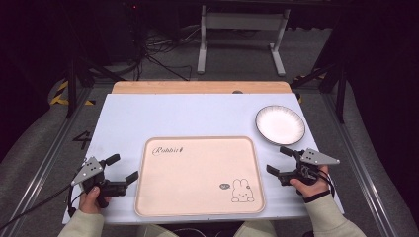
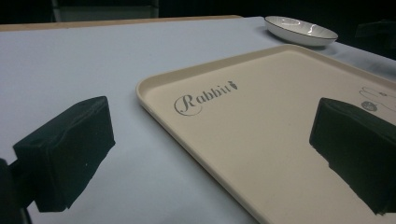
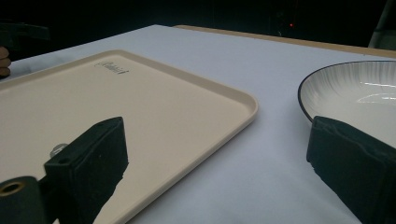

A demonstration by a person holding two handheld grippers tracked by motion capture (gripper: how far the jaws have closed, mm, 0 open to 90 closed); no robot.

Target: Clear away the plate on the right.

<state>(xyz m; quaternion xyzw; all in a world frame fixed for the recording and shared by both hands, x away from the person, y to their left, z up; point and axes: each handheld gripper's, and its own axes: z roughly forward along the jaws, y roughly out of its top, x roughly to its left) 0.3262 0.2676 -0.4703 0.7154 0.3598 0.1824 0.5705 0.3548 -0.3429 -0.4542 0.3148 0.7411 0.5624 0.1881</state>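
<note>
- Overhead, the high view shows a pale blue worktop [image 1: 148, 113] with a bare wooden strip along its far edge and a dark floor with cables and a metal stand beyond it.
- Tray [image 1: 197, 175]: a cream rectangular tray with rounded corners lies flat at lower centre of the high view. "Rabbit" script sits at its upper left corner and a rabbit drawing at its lower right. Nothing lies on it.
- Plate [image 1: 280, 124]: a white round plate with a dark rim stands on the worktop at the upper right of the tray, near it but apart.
- Left gripper [image 1: 122, 169]: held in the person's left hand [image 1: 90, 197] at lower left of the frame, just beside the tray's left edge. Its jaws stand apart with nothing between them.
- Right gripper [image 1: 279, 160]: held in the right hand [image 1: 310, 186] at lower right, between the tray's right edge and the plate. Its jaws also stand apart and hold nothing.
- Left gripper view: one jaw hangs over bare worktop, the other over the tray [image 2: 280, 140]. The script is legible here; the plate [image 2: 301, 30] appears small at upper right.
- Right gripper view: one jaw hangs over the tray [image 3: 140, 102], the other in front of the plate [image 3: 359, 93], whose fine radial lines are visible in this view.
</note>
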